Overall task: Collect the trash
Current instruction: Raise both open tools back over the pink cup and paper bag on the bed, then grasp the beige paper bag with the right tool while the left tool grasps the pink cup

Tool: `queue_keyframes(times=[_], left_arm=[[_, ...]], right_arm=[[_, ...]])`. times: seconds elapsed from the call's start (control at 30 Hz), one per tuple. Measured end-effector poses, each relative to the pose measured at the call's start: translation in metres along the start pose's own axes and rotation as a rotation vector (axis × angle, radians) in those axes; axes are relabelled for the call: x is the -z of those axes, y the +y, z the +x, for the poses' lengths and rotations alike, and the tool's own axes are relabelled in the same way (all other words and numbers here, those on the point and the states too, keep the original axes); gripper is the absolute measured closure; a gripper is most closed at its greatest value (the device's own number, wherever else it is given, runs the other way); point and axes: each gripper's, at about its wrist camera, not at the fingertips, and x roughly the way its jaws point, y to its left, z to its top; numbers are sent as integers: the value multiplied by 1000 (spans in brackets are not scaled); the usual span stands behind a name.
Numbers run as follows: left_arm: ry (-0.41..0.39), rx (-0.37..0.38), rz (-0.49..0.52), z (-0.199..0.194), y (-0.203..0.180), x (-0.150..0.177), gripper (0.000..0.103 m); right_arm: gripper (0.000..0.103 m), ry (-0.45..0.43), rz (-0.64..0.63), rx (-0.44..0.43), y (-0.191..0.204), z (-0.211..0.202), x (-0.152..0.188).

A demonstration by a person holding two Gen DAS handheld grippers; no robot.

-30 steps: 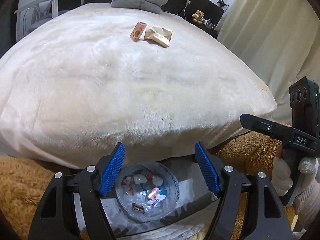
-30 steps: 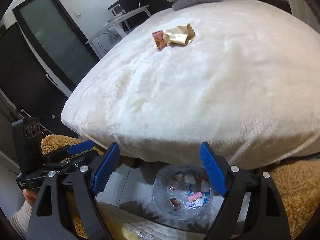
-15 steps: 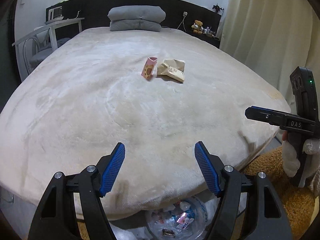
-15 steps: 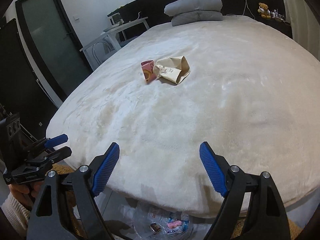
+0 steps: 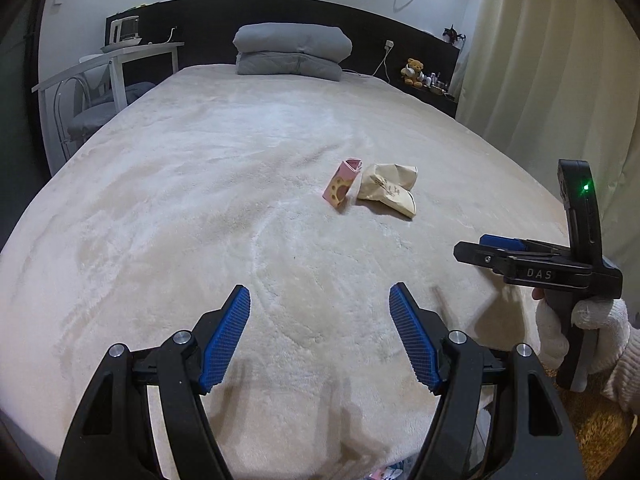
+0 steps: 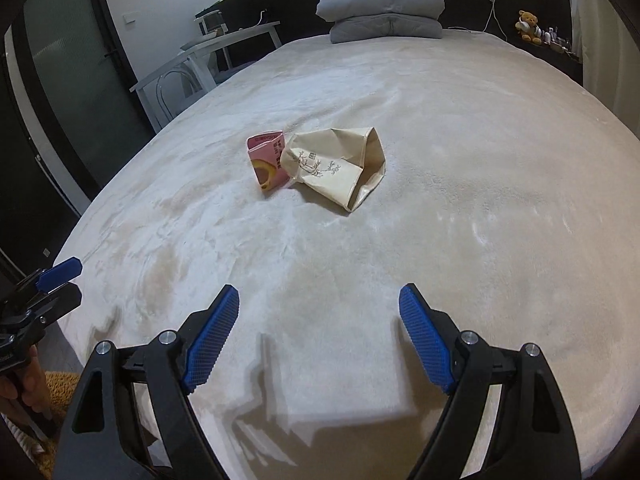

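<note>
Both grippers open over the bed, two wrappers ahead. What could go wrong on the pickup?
1. The pink carton and the beige paper bag touch in the right wrist view; closing on one may drag or tip the other.
2. Both lie on a plush blanket; low pads may pinch fabric along with the trash.
3. The left gripper and right gripper, both open and empty, face the same pair and could collide if they converge.

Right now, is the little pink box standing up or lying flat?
Standing up, tilted a bit. The little pink box rises from the bed cover with its open top up, beside the crumpled beige paper bag.
</note>
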Motion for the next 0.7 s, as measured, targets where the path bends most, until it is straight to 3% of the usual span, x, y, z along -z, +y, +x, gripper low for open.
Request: queue_keyframes(times=[0.3,0.7], left_arm=[[-6,-5,-24,14,19,-12,32],[27,-2,28,35,21,-14,32]], right_arm=[[22,-12,71,60,6,52,-35],[17,-37,75,133,22,90,-60]])
